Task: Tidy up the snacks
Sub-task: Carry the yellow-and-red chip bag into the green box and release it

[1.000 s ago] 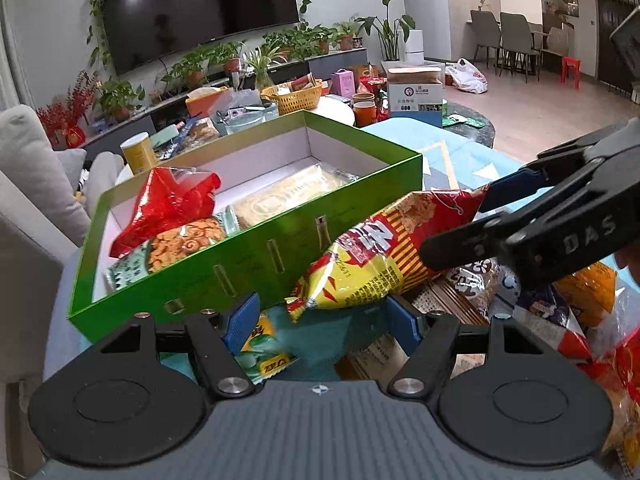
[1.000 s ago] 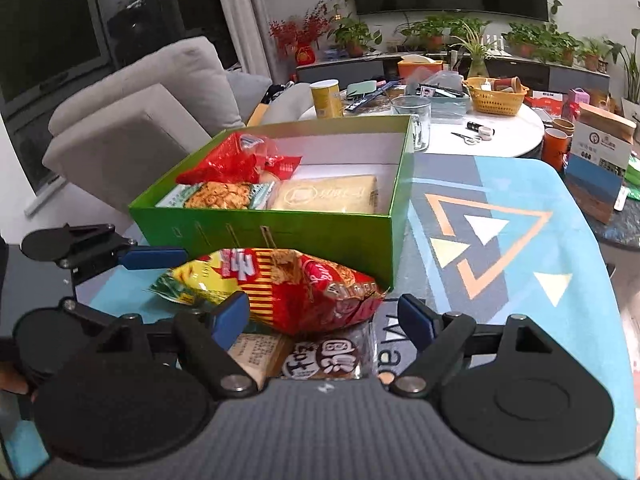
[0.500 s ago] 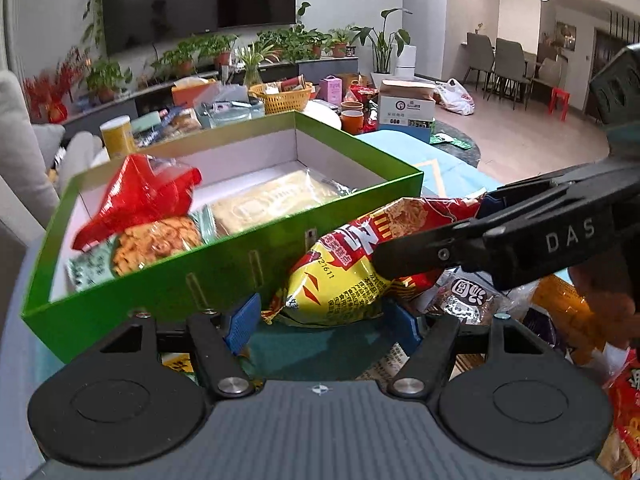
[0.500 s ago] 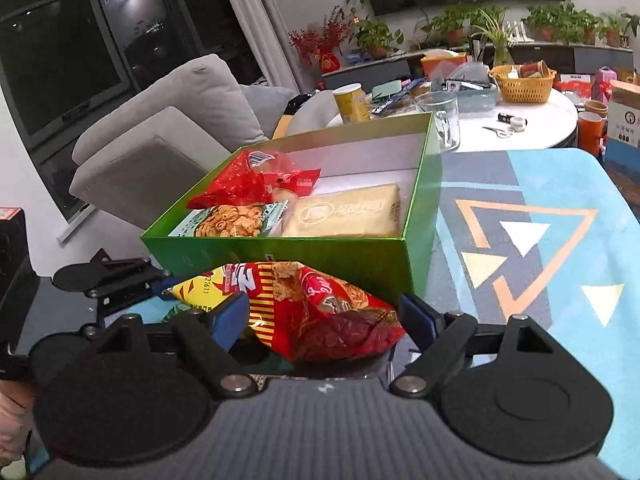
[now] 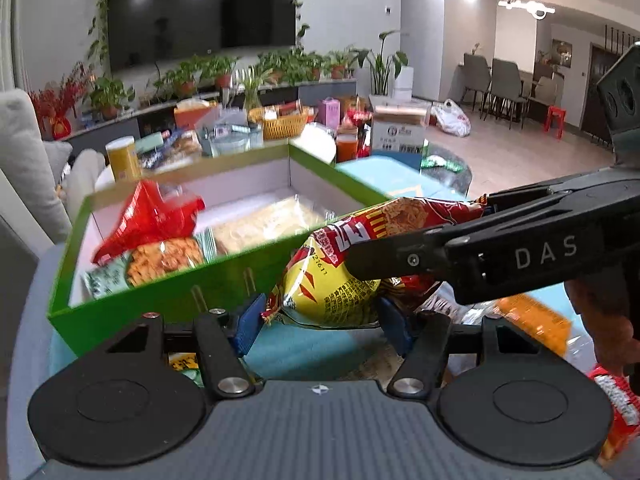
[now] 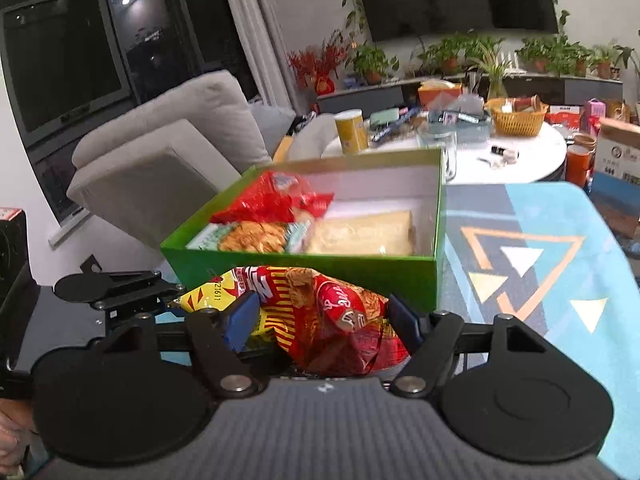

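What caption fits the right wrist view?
Both grippers' jaws hold a red-and-yellow snack bag in front of the green box.

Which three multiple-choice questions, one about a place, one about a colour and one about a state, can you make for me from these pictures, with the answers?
1. Where is the pale yellow packet? A on the sofa; B inside the green box; C on the white round table.
2. Which colour is the box outside? A blue; B red; C green.
3. How is the yellow-and-red snack bag? A lying in the box; B gripped in the right claw; C torn open and empty.

Answers: 1 B, it lies between the box walls; 2 C, its front wall is bright green; 3 B, the claw squeezes its red end, in front of the box.
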The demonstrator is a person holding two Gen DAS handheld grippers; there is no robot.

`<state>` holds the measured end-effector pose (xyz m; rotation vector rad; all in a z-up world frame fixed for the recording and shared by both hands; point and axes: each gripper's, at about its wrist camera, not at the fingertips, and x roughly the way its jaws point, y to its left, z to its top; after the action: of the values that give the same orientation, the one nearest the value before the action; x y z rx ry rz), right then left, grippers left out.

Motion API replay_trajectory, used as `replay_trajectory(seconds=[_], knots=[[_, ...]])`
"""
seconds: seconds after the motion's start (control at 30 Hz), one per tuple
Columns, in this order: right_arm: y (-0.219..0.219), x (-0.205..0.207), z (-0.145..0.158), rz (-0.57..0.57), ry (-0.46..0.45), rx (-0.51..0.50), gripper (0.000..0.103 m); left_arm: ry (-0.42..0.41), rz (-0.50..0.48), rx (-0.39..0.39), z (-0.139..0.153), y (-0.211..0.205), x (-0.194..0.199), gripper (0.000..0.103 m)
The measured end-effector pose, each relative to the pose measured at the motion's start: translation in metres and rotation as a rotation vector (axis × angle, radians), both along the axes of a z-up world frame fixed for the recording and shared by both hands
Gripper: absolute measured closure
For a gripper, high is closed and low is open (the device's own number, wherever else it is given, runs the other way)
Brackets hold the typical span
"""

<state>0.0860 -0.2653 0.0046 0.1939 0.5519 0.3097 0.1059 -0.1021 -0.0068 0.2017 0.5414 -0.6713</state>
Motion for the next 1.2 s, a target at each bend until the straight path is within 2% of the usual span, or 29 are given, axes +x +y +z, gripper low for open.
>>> replay_trajectory(seconds=[0.13,0.3,0.47,0.63,0.93,1.2], knots=[[0.003,-0.009,0.02,-0.019,-0.042,0.025,0.052,-0.063,0.008,-0.016,0.02,0.004,-0.013,0.044],[0.008,-0.011,0.041,-0.026,-0.082,0.034,0.052,-0.1,0.023,-0.029,0.043,0.007,-0.019,0.044],[0.01,0.009,0.053,-0.029,-0.097,0.04,0.052,-0.086,0.059,-0.026,0.059,0.004,0.001,0.044],[0.002,0.035,0.06,-0.043,-0.128,0.076,0.051,-0.11,0.08,-0.026,0.072,-0.002,0.028,0.044],[-0.017,0.09,0.046,-0.068,-0.106,0.166,0.051,-0.147,0.081,0.015,0.06,-0.02,0.083,0.044],[-0.022,0.142,0.023,-0.088,-0.054,0.166,0.051,-0.131,0.088,0.052,0.031,-0.034,0.136,0.044]])
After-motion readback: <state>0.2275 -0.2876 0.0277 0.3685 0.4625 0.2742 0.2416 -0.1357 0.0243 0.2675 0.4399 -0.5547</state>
